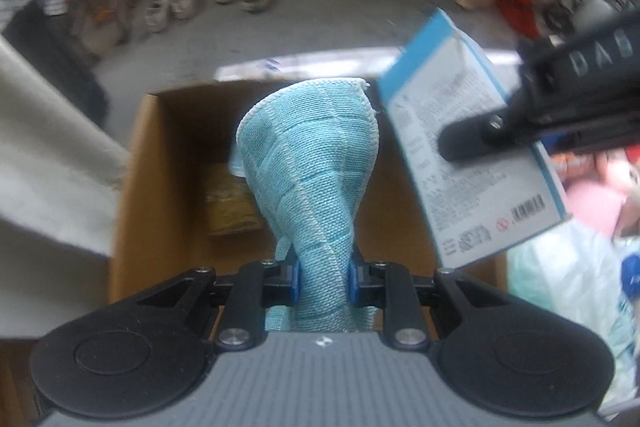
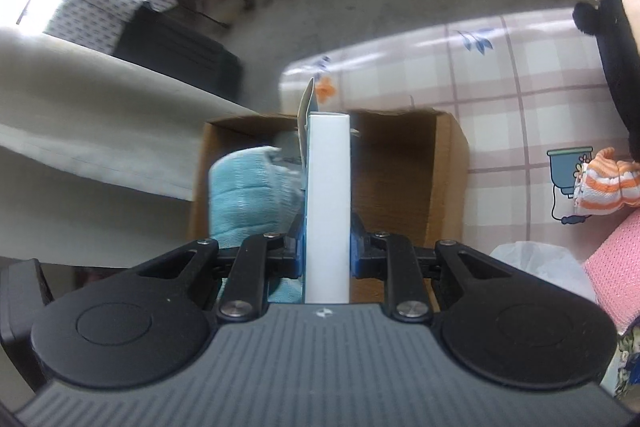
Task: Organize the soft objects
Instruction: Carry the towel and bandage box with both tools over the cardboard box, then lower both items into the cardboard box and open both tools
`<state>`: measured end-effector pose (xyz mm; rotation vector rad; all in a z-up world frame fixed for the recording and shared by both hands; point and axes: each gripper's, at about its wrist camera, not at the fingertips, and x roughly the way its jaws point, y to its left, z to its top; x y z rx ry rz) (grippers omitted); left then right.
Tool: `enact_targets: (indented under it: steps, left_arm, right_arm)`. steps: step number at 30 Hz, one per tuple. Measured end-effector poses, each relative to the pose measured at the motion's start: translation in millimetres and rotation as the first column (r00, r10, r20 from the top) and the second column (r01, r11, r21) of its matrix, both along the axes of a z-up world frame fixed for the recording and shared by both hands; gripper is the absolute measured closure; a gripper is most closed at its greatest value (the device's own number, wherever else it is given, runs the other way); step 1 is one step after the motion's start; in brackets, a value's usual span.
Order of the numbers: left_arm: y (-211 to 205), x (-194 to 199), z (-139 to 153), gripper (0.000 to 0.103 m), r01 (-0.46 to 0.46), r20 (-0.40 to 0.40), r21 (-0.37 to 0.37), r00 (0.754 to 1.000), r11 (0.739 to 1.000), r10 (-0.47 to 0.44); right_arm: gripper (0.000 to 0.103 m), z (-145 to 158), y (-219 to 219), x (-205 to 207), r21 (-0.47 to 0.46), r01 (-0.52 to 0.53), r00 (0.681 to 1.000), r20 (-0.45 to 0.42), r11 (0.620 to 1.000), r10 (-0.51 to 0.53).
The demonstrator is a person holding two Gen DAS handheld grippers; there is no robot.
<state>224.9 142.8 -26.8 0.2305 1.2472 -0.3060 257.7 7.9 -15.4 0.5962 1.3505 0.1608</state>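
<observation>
My left gripper (image 1: 323, 283) is shut on a light blue woven cloth (image 1: 312, 163), which stands up in a bunched cone over an open cardboard box (image 1: 136, 195). In the right wrist view the same blue cloth (image 2: 248, 195) hangs inside the left half of the cardboard box (image 2: 448, 179). My right gripper (image 2: 326, 247) is shut on a flat white and blue carton (image 2: 328, 187), held edge-on above the box. From the left wrist view that carton (image 1: 480, 195) shows its printed back, with the right gripper (image 1: 480, 135) clamped on it at the upper right.
A yellowish packet (image 1: 230, 203) lies on the box floor. The box sits on a pink checked tablecloth (image 2: 520, 87). An orange-striped cloth (image 2: 604, 187), a pink knit (image 2: 616, 267) and a white bag (image 2: 536, 263) lie at the right. A black sleeve (image 2: 616, 67) is at the far right, and beige fabric (image 2: 80, 131) at the left.
</observation>
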Motion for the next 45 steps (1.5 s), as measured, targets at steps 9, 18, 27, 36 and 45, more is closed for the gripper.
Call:
enact_targets:
  steps: [9, 18, 27, 36, 45]
  left_arm:
    - [-9, 19, -55, 0.080, 0.076, -0.055, -0.038, 0.995, 0.996, -0.078]
    - [-20, 35, -76, 0.080, 0.081, -0.038, -0.066, 0.996, 0.994, -0.084]
    - [-19, 42, -94, 0.073, 0.085, -0.031, -0.088, 0.996, 0.992, -0.088]
    - [-17, 46, -97, 0.042, 0.097, -0.043, -0.059, 0.994, 0.994, -0.099]
    - [-10, 49, -70, 0.032, 0.010, -0.050, -0.070, 0.999, 0.997, -0.014]
  right_arm:
    - [0.084, -26, 4, 8, -0.106, 0.016, 1.000, -0.020, 0.994, -0.018]
    - [0.083, -45, 11, 15, -0.149, 0.029, 0.999, -0.025, 0.988, -0.033]
    - [0.061, -51, 10, 15, -0.170, 0.040, 0.999, -0.004, 0.985, -0.041]
    - [0.055, -42, -3, 8, -0.107, 0.075, 0.997, 0.023, 0.991, -0.073]
    - [0.046, -16, -11, 0, -0.031, 0.080, 0.995, 0.058, 0.996, -0.078]
